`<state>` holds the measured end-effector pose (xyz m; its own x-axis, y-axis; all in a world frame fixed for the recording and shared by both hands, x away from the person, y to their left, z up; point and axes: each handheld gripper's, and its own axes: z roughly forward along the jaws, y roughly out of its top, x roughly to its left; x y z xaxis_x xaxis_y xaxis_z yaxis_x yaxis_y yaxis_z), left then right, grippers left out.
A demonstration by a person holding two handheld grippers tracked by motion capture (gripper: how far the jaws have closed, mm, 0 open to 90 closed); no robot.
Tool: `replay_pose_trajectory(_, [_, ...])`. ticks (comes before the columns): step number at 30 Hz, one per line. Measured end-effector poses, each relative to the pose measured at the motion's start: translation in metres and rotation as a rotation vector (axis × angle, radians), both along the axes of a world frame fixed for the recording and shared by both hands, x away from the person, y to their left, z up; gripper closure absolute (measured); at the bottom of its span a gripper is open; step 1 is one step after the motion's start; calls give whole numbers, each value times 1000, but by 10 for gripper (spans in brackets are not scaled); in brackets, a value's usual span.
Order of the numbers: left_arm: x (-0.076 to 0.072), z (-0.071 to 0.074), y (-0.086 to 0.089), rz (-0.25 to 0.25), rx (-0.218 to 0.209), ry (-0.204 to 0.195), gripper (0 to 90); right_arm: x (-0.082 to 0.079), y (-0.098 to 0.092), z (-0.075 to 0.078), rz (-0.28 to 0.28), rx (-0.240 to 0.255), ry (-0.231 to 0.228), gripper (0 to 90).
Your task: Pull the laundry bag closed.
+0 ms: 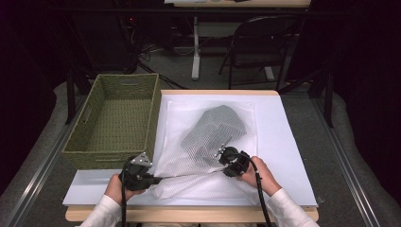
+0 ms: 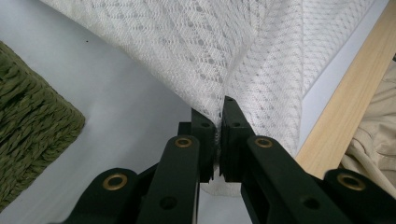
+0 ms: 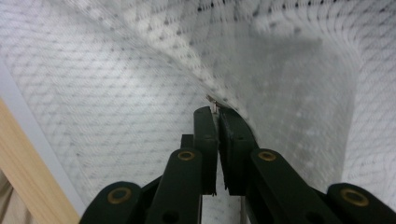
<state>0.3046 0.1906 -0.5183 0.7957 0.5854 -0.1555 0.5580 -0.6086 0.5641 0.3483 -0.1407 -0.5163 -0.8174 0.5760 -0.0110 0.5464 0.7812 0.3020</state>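
Two grippers are working one white mesh laundry bag, which lies on the white sheet covering the table, just right of the empty green woven basket. Inside the bag sits a folded grey garment, its shape showing through the netting.

My left gripper is clenched on the bag's near edge; in the left gripper view the jaws stand pressed together with netting pinched between them. My right gripper is also clamped tight, and in the right gripper view a small metal piece pokes out at the jaw tips, most likely the zipper pull, though it is too small to be sure.

I judge the step in hand to be running the zipper along the bag's opening. To do it well, I keep the left grip firm and steady as an anchor so the edge stays taut, and draw the right gripper along the seam line, level and slow. Pulling off-line could snag the mesh in the slider or slip the pull out of the jaws.
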Motion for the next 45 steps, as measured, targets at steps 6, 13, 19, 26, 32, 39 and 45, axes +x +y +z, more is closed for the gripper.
replay_pose_trajectory(6, [0,1,0,0,0,-3,872,0,-9,1,-14,7,5,869])
replay_pose_trajectory(13, [-1,0,-1,2,-1,-3,872,0,-13,-2,-9,-10,8,869])
replay_pose_trajectory(19, [-1,1,-1,0,0,0,872,-1,-21,-1,-24,-10,3,869])
replay_pose_trajectory(26, [0,0,0,-6,-2,9,872,1,-25,3,-31,-3,-7,869])
replay_pose_trajectory(32, [1,-2,1,-4,-9,19,872,1,-26,2,-29,-16,-3,869])
replay_pose_trajectory(39, [1,-2,1,-6,2,15,872,1,-28,-2,-24,-37,-4,869])
replay_pose_trajectory(45, [5,-5,1,1,-1,34,873,5,-36,-2,-38,-27,6,869])
